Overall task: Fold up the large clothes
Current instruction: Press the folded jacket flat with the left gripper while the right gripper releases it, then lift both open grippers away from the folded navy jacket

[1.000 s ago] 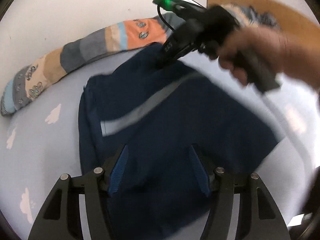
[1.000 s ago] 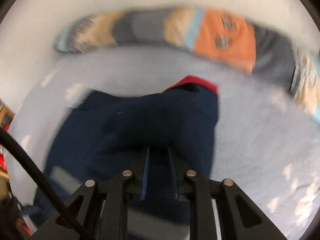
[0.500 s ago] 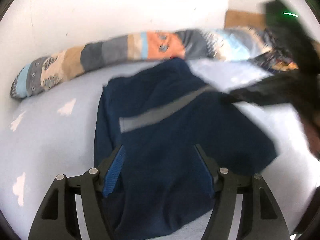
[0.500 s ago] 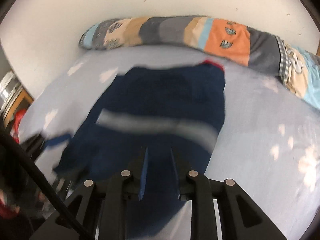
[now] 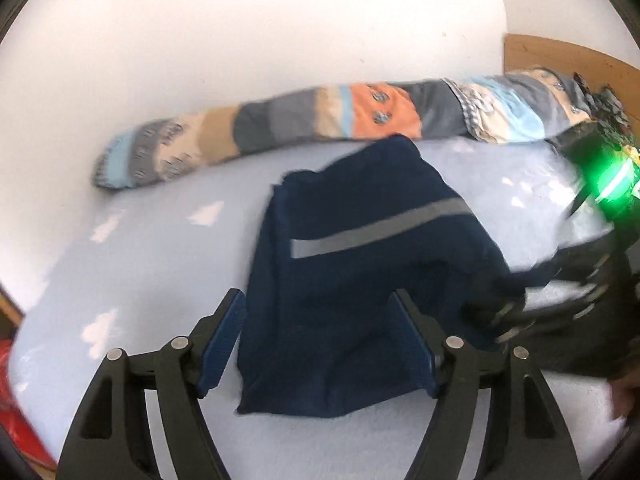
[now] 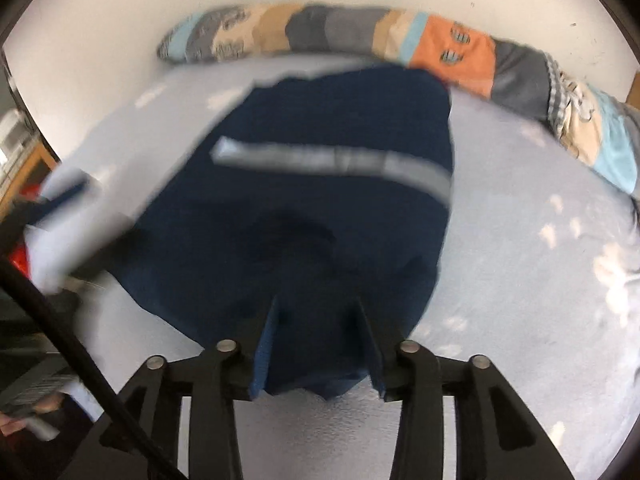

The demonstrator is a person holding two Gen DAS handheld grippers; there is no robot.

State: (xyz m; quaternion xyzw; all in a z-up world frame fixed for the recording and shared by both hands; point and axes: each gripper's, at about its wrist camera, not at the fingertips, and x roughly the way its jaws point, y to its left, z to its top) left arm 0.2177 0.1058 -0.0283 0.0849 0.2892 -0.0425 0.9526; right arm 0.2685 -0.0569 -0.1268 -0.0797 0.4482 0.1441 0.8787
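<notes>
Navy garment (image 5: 360,280), folded into a rough rectangle, spread on the light blue bed sheet (image 5: 140,264) with white cloud shapes. Grey reflective stripe (image 5: 376,228) running slantwise across the upper layer. Far corner of the cloth just short of the patchwork bolster (image 5: 320,120), which lines the white wall (image 5: 240,32) along the back of the bed. Wooden headboard (image 5: 560,56) at the far right, past the bolster's end.

Left gripper (image 5: 320,344) low over the near edge of the garment, jaws wide and opening further. Blue pads (image 5: 222,344) astride the cloth's near corner, with no visible pressure on it, so nothing gripped.

Right gripper (image 6: 318,348) at the garment's other near edge, jaws part way apart and opening. Dark fabric bunched between the blue pads there, reaching right down to the jaw roots; cannot tell from this blurred view whether the pads touch the cloth, though a gap shows on either side. From the left wrist view, same gripper seen at the right, blurred, fingers laid over the cloth's right corner, a green light (image 5: 612,184) glowing on its body.

Black cable (image 6: 80,352) crossing the lower left of the right wrist view. Red object (image 5: 16,420) at the bed's left edge, too cut off to identify.
</notes>
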